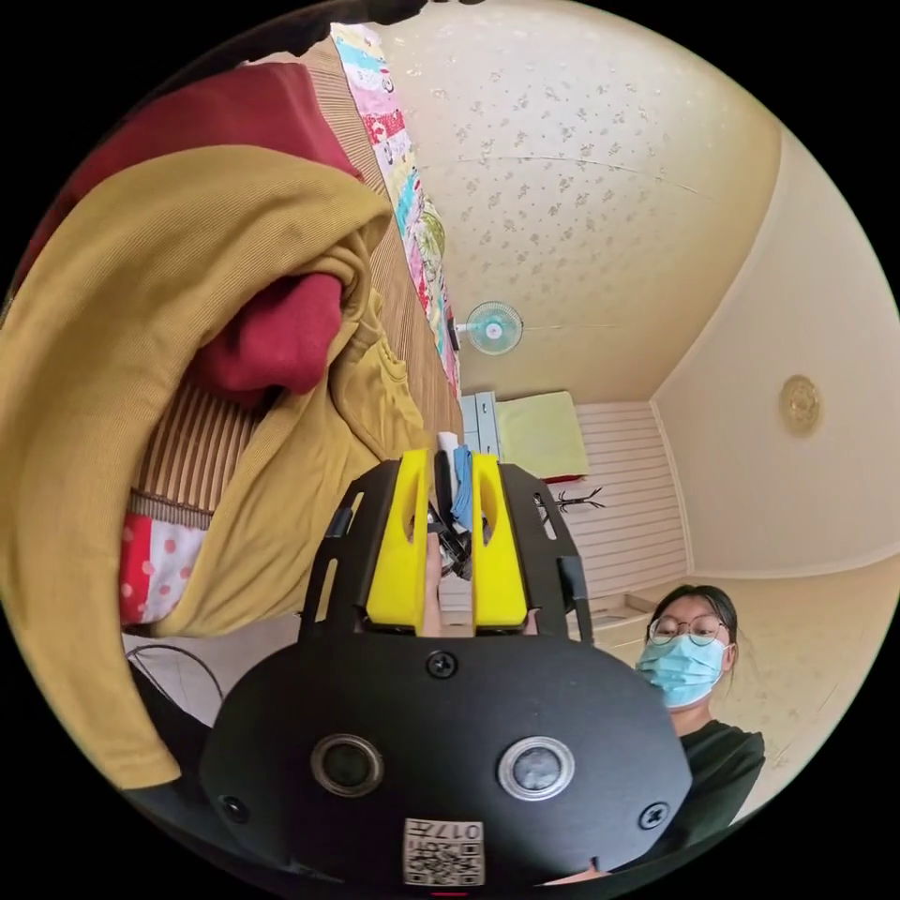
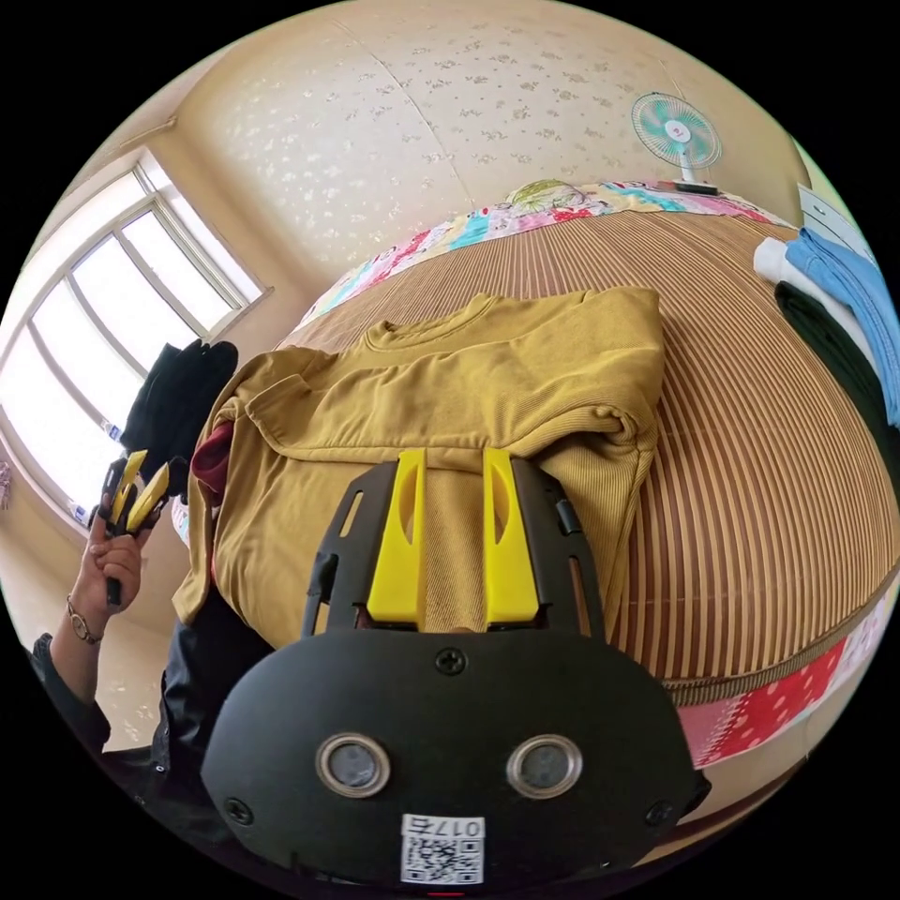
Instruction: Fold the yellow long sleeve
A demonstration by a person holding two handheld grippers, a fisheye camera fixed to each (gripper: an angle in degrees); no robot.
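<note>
**Yellow long sleeve lay partly folded on the striped mat, both grippers free of it**

In the right gripper view, the yellow long sleeve (image 2: 469, 394) was seen spread on a brown striped mat (image 2: 750, 450), its collar turned toward the far wall and one sleeve folded back across the body. The right gripper (image 2: 452, 464) was held just at the near hem, its two yellow jaws standing apart with only cloth seen in the gap behind them; nothing was pinched, and whether the tips touched the fabric could not be told. A dark red garment (image 2: 214, 459) was glimpsed under the shirt's edge on the window side. Folded blue clothes (image 2: 848, 281) and dark ones were stacked at the mat's other edge, well apart from the shirt. A fan (image 2: 677, 131) was mounted on the wall beyond the mat.

The left gripper (image 2: 139, 487) was seen in a raised hand (image 2: 111, 562) beside the mat's window-side edge, clear of the shirt.

In the left gripper view, the left gripper (image 1: 446, 469) was shown with its jaws close together but a narrow gap kept between them, gripping nothing. The yellow long sleeve (image 1: 141, 328) lay off to one side of the fingers (image 1: 403, 534), apart from them, draped over the dark red garment (image 1: 281, 337). A person (image 1: 694, 656) was seen beyond the gripper's body.
</note>
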